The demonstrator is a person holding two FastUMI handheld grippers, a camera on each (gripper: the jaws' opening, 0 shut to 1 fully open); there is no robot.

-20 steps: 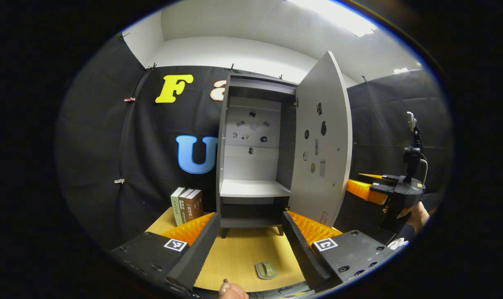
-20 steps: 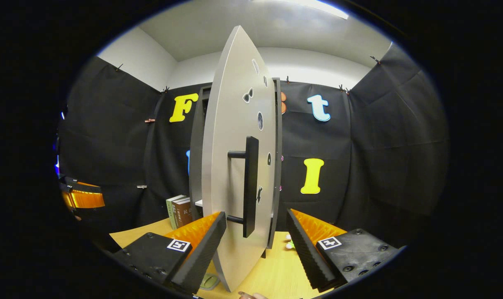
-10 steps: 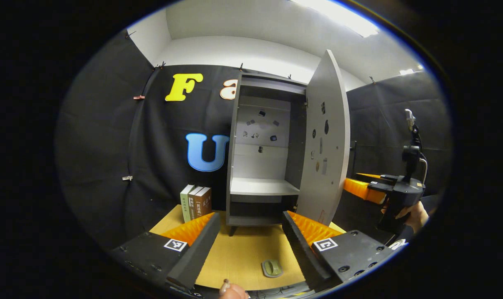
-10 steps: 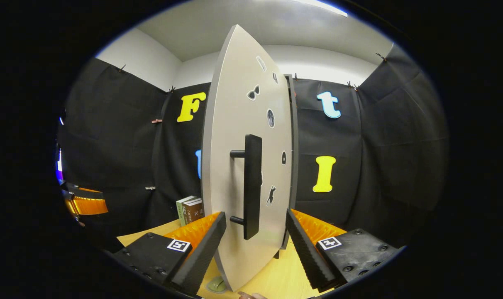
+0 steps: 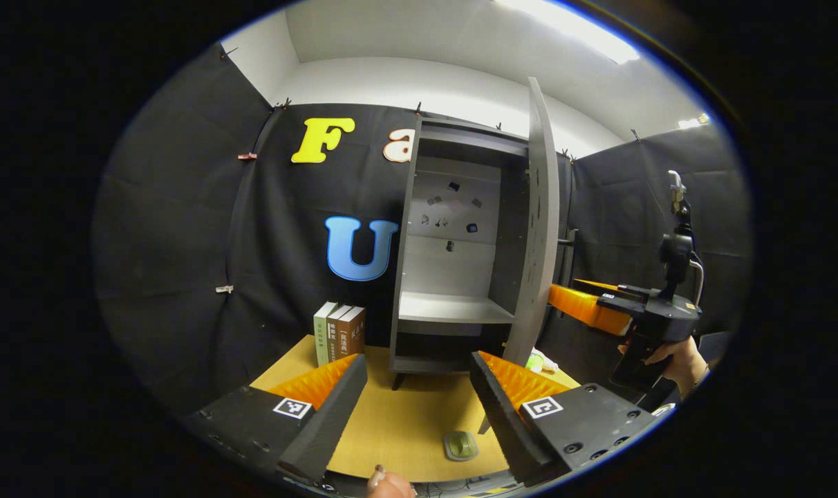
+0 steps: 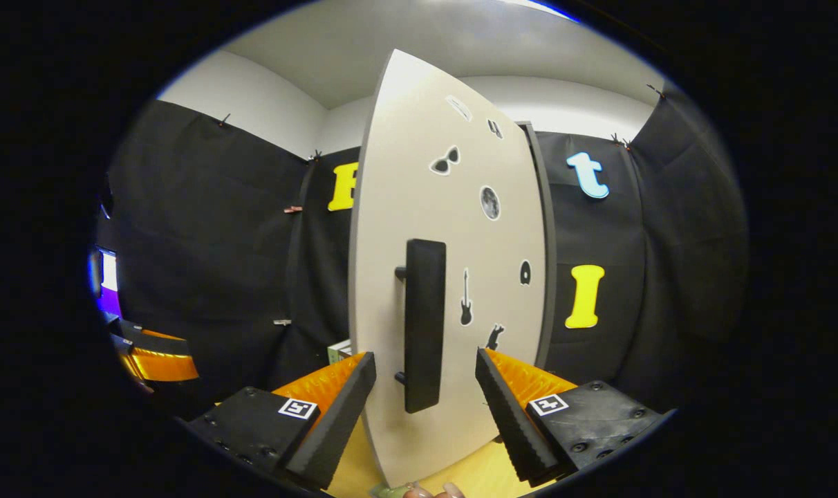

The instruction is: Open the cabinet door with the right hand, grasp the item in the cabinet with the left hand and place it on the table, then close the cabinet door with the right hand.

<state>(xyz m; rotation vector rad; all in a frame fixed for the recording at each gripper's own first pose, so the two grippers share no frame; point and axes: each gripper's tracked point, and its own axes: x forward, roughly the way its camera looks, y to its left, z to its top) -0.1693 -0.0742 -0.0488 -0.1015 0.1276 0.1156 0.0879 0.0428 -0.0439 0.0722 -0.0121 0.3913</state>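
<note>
The cabinet [image 5: 453, 256] stands on the table [image 5: 405, 429] with its door [image 6: 453, 277] partly open. The item [image 5: 460, 445] lies on the table in front of the cabinet, near the left gripper [image 5: 419, 408], which is released, jaws spread and empty. The cabinet shelves appear bare.

The right gripper [image 6: 426, 408] is also released. Its jaws straddle the handle [image 6: 424, 325] without pressing on it. The step in hand is judged to be closing the door.

Risks:
- With no clamp on the handle, a sideways push may slip off it and leave the door ajar.
- A hard swing may slam the door and shift the cabinet on the table.
- A finger caught behind the handle may drag the door back open on withdrawal.
</note>
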